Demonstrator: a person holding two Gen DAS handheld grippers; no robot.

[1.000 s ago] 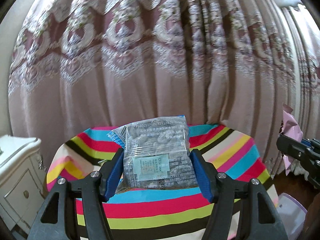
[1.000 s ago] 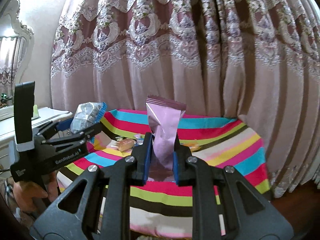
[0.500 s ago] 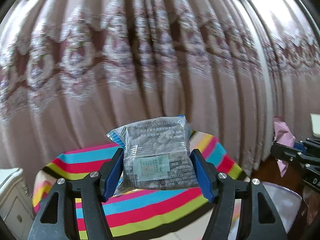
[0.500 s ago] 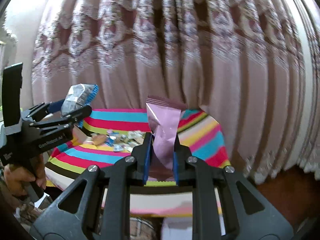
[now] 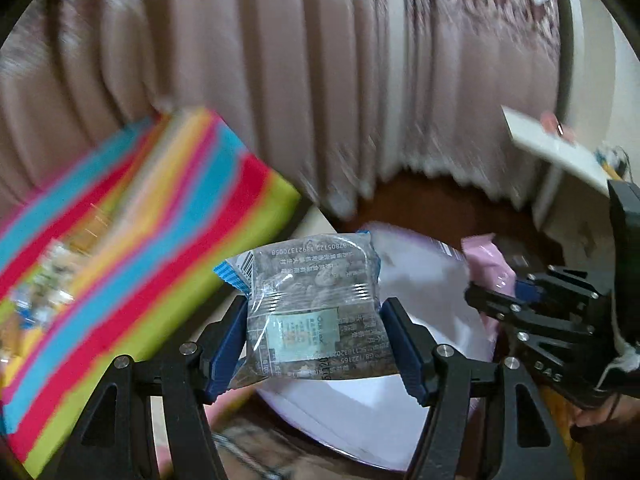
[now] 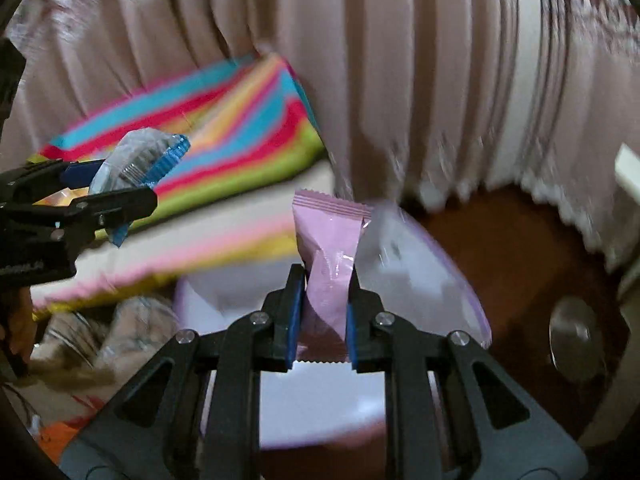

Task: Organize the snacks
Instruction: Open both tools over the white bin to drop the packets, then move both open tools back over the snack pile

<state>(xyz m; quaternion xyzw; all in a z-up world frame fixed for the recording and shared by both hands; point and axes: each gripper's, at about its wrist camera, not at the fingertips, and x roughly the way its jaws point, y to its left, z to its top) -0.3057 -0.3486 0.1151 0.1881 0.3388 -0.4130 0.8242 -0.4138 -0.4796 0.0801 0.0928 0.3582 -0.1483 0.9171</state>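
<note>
Clearly, a clear snack packet (image 5: 316,308) is clamped between the half-spread jaws of the left gripper (image 5: 314,344), while a pink wrapper (image 6: 326,268) is pinched by the nearly closed right gripper (image 6: 322,316). Beyond and below both jaws a pale bag (image 6: 416,276) is seen, its contents hidden. Left of the jaws, the striped table (image 5: 132,240) is smeared by blur, so the items on it cannot be made out.

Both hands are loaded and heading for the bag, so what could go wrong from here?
1. The right gripper pinches the pink packet low, so it may twist loose.
2. The white bag looks floppy; its mouth isn't clearly open, so drops may miss.
3. The left gripper and its clear packet may crowd the right one.
</note>
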